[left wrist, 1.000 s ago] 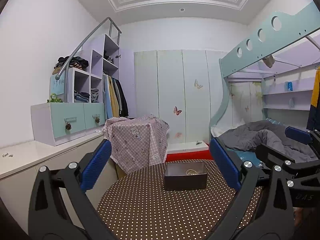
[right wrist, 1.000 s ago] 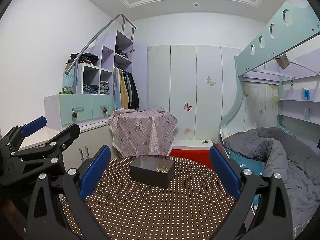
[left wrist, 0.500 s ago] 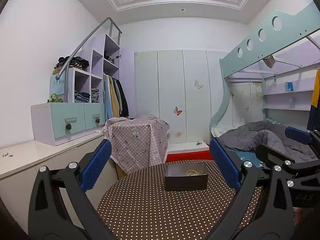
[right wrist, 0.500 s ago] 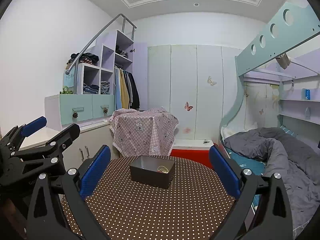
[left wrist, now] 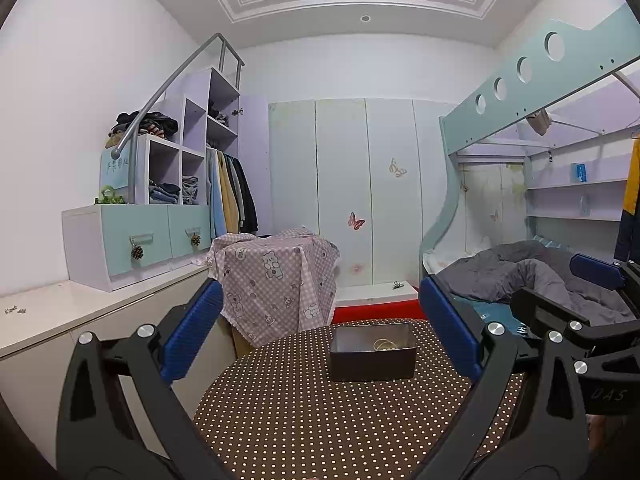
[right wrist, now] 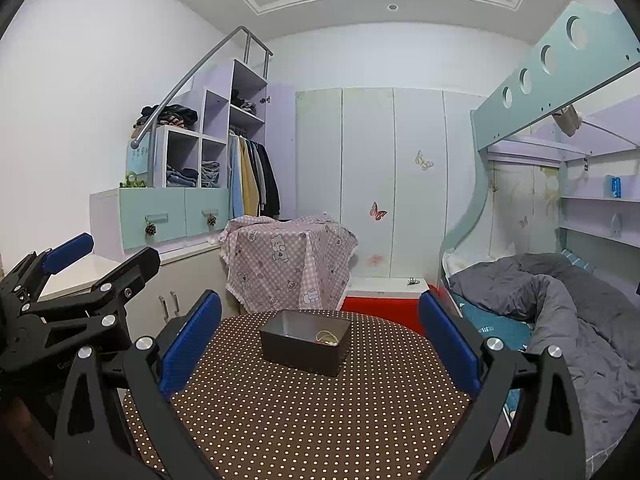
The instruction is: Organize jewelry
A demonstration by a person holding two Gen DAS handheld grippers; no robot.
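A dark rectangular box (left wrist: 372, 356) (right wrist: 304, 342) stands on the far half of a round table with a brown polka-dot cloth (left wrist: 320, 412) (right wrist: 320, 408). Pale jewelry (left wrist: 385, 345) (right wrist: 327, 337), seemingly thin rings or chain, lies inside the box at its right side. My left gripper (left wrist: 320, 328) is open, held above the near table, empty. My right gripper (right wrist: 320, 328) is open and empty too, at a similar distance from the box. Each gripper shows at the edge of the other's view: the right gripper (left wrist: 592, 292) and the left gripper (right wrist: 92, 260).
Behind the table stands a piece of furniture draped in pink checked cloth (left wrist: 276, 276). A white counter and cabinets (left wrist: 80, 308) run along the left. A bunk bed with a grey duvet (right wrist: 560, 300) lies close on the right. A red and white platform (left wrist: 376, 300) sits before the wardrobe.
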